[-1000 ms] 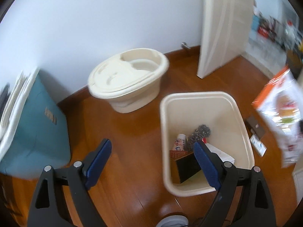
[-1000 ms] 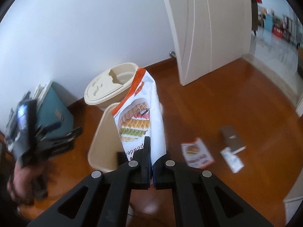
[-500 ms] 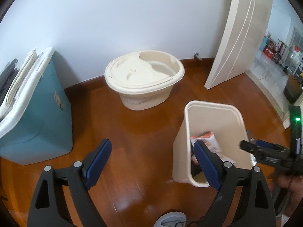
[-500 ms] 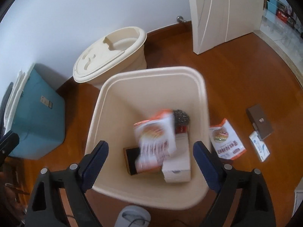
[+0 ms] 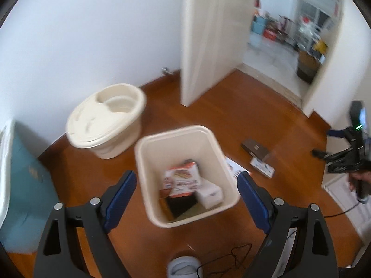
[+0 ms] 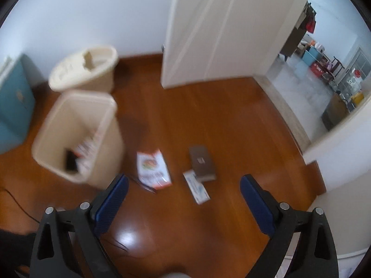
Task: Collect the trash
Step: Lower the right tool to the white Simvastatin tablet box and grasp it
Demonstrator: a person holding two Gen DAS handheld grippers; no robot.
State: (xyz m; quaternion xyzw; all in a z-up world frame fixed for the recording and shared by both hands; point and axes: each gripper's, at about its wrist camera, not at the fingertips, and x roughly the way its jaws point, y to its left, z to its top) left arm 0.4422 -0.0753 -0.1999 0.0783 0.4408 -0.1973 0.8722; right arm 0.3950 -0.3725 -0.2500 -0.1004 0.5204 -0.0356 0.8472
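Note:
A cream trash bin (image 5: 215, 148) stands on the wood floor and holds an orange-and-white snack bag (image 5: 182, 178), a white box and dark items. My left gripper (image 5: 186, 199) is open and empty above the bin's near rim. My right gripper (image 6: 184, 197) is open and empty above the floor. Below it lie an orange-and-white snack packet (image 6: 153, 169), a brown box (image 6: 201, 162) and a blue-and-white packet (image 6: 197, 187). The bin also shows in the right wrist view (image 6: 55, 115), to the left. The right gripper shows at the right edge of the left wrist view (image 5: 347, 155).
A cream lidded tub (image 5: 106, 120) stands against the wall behind the bin. A teal box (image 5: 20, 185) stands at the left. An open white door (image 6: 215, 30) and a doorway (image 6: 320, 69) lie at the back right. A black cable (image 5: 227, 259) runs on the floor.
My right gripper opened and dropped the snack bag into the bin, then swung right over the floor litter. My left gripper stayed open and shifted over the bin.

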